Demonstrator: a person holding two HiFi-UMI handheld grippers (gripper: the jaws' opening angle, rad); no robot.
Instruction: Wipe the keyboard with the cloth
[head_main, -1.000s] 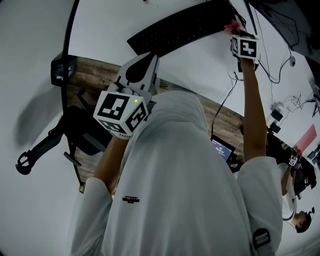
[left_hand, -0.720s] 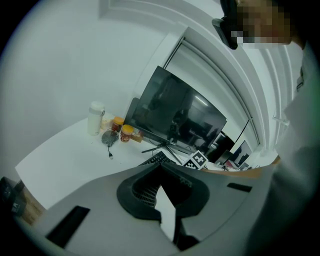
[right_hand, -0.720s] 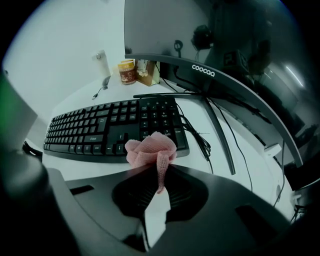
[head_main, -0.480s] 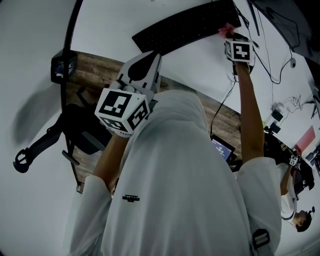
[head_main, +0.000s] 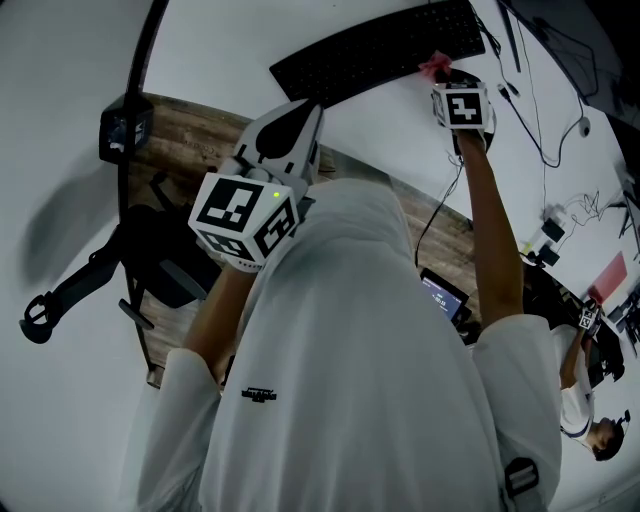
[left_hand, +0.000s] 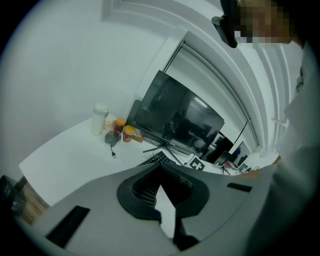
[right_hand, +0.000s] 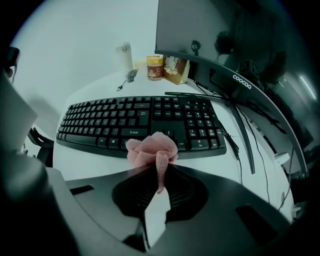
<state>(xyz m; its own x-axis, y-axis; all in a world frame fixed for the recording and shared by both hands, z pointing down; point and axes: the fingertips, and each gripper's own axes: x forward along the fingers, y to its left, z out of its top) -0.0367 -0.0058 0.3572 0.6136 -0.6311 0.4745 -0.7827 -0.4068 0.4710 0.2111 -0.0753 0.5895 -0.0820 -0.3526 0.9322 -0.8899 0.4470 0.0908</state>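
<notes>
The black keyboard (right_hand: 140, 122) lies on the white desk (right_hand: 95, 165) in front of the monitor, and shows at the top of the head view (head_main: 380, 50). My right gripper (right_hand: 156, 167) is shut on a bunched pink cloth (right_hand: 152, 149). The cloth (head_main: 434, 68) sits at the keyboard's near edge, right of the space bar. Whether it presses on the keys I cannot tell. My left gripper (head_main: 298, 112) hangs above the desk's near edge, away from the keyboard. Its jaws meet at the tips (left_hand: 160, 165) with nothing between them.
A dark monitor (right_hand: 210, 35) stands behind the keyboard. A white bottle (right_hand: 125, 56) and jars (right_hand: 156, 67) sit at the desk's far left. Cables (right_hand: 252, 145) run right of the keyboard. An office chair (head_main: 150, 265) stands left of the person. Another person (head_main: 590, 400) is at lower right.
My right gripper has slid left along the keyboard's near edge, carrying the pink cloth with it. The left gripper has hardly moved.
</notes>
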